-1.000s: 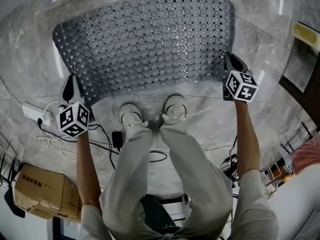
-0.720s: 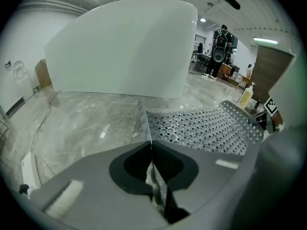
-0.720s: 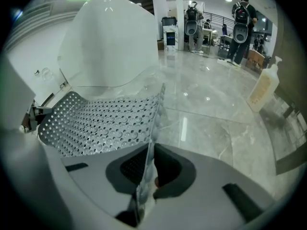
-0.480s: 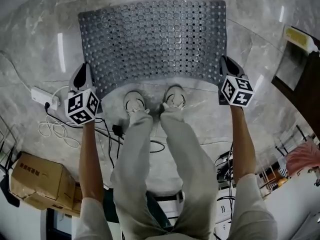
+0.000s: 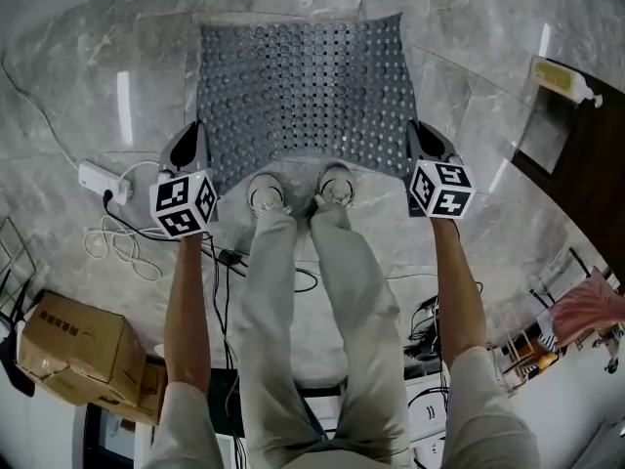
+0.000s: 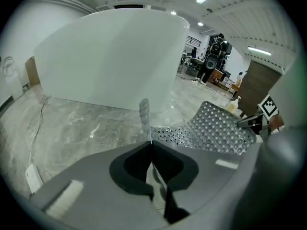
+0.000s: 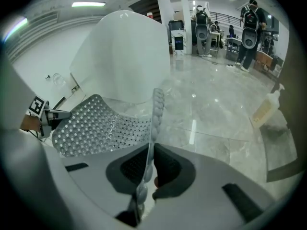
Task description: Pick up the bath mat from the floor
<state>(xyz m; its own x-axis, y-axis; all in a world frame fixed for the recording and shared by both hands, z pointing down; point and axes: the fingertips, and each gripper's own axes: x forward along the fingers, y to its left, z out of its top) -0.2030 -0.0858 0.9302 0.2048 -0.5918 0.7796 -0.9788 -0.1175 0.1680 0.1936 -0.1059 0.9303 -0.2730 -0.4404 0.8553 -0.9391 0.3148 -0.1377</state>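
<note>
The grey perforated bath mat [image 5: 303,86] hangs stretched between my two grippers, in front of the person's shoes. My left gripper [image 5: 188,143] is shut on the mat's near left corner, and the mat's edge runs up between its jaws [image 6: 149,145]. My right gripper [image 5: 422,140] is shut on the near right corner, with the beaded edge pinched between its jaws [image 7: 147,163]. The mat [image 6: 216,128] sags between the grippers. I cannot tell whether its far edge touches the floor.
A white power strip [image 5: 98,176] and loose cables [image 5: 117,247] lie on the marble floor at the left, with a cardboard box [image 5: 73,345] nearer. A dark cabinet [image 5: 576,135] and a soap bottle [image 5: 564,78] stand at the right. A white curved tub wall [image 6: 110,56] rises ahead.
Both grippers have come up and inward with the mat's near corners. The mat looks narrower and hangs more steeply, and the floor has dropped further away.
</note>
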